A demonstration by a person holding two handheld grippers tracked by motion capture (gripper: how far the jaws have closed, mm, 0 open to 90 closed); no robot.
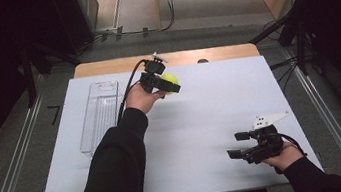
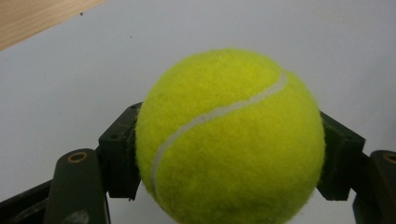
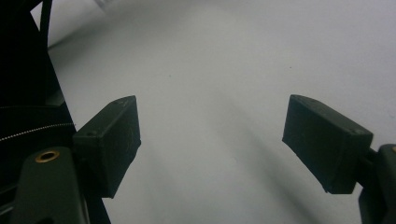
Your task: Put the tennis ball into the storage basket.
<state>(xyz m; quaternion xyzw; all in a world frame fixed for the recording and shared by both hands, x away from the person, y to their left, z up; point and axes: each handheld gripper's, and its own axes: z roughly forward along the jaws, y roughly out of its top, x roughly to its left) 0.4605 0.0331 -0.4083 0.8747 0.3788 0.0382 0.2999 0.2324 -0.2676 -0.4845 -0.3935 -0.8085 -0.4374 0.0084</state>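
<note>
Gripping the tennis ball (image 2: 229, 140) at its widest part, the left gripper (image 1: 168, 83) has its two black jaws clamped against the ball's flanks, one on either side, the felt bulging slightly around the pads. The ball sits between the tips and pokes out well beyond them, held above the white table (image 1: 210, 105) towards its far edge, with the curved seam running diagonally across the face nearest the gripper's camera. Behind the gripper, on the side away from the ball, lies a clear plastic tray (image 1: 99, 115), long and narrow and apparently empty, near the person's left sleeve (image 1: 118, 169). Well apart from the ball, close to the near edge of the table, the right gripper (image 1: 240, 145) rests low over the surface with its jaws spread wide and nothing between them; ahead of its tips is just bare white tabletop.

The main risk, as I judge it, is the ball squirting out: it's round and springy, the pads catch only a narrow band of felt, and so much of it overhangs the tips that a quick swing or a tilt of the wrist could roll it forward out of the grip. If it's let go from a height over the tray, it will likely bounce off the hard plastic and run across the table, perhaps off the edge
</note>
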